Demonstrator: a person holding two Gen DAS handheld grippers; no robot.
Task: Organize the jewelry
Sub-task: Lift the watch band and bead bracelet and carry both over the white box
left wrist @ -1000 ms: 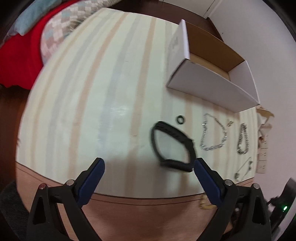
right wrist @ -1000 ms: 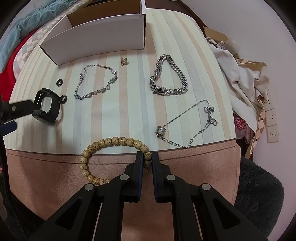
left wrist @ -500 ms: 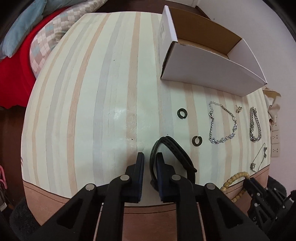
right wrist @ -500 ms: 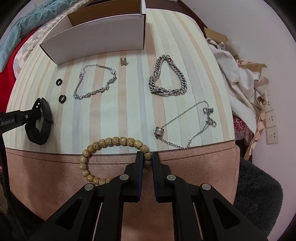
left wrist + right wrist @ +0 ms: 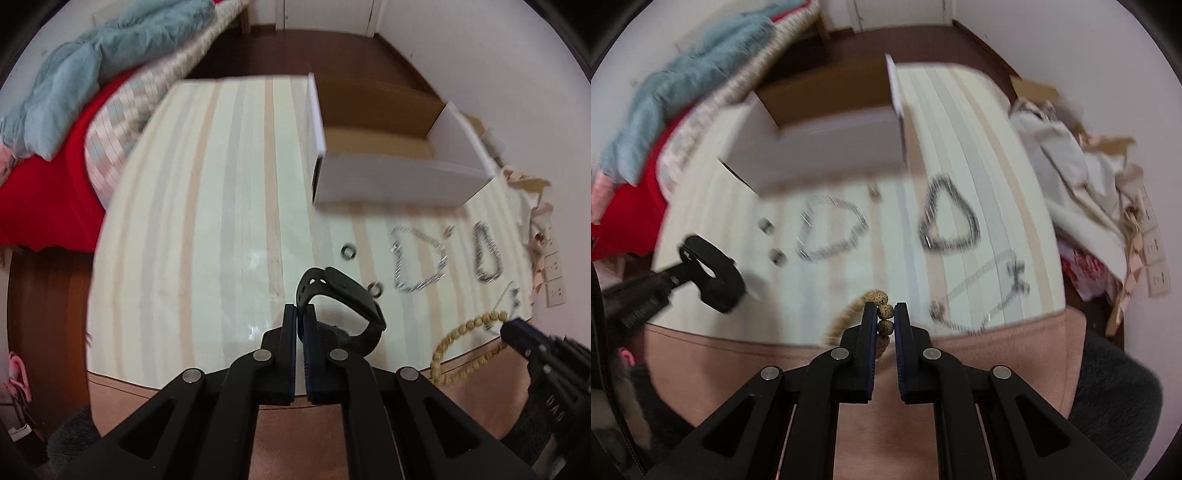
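My left gripper (image 5: 300, 312) is shut on a black watch band (image 5: 343, 291) and holds it lifted above the striped table (image 5: 207, 229). It also shows in the right wrist view (image 5: 714, 271). My right gripper (image 5: 885, 312) is shut on a wooden bead bracelet (image 5: 883, 317), raised off the table; the bracelet shows in the left wrist view (image 5: 454, 339). An open white cardboard box (image 5: 399, 155) stands at the far side of the table. Two silver chain bracelets (image 5: 833, 229) (image 5: 947, 221), a thin necklace (image 5: 982, 295), two small rings (image 5: 348, 252) and an earring (image 5: 874, 192) lie on the table.
A bed with red and blue covers (image 5: 62, 110) lies to the left. Crumpled cloth and cardboard (image 5: 1082, 173) sit by the wall at the right. The table's brown front edge (image 5: 997, 336) is near both grippers.
My left gripper closed on the watch band and lifted it. My right gripper raised the bead bracelet off the table. Both views tilted up and blurred.
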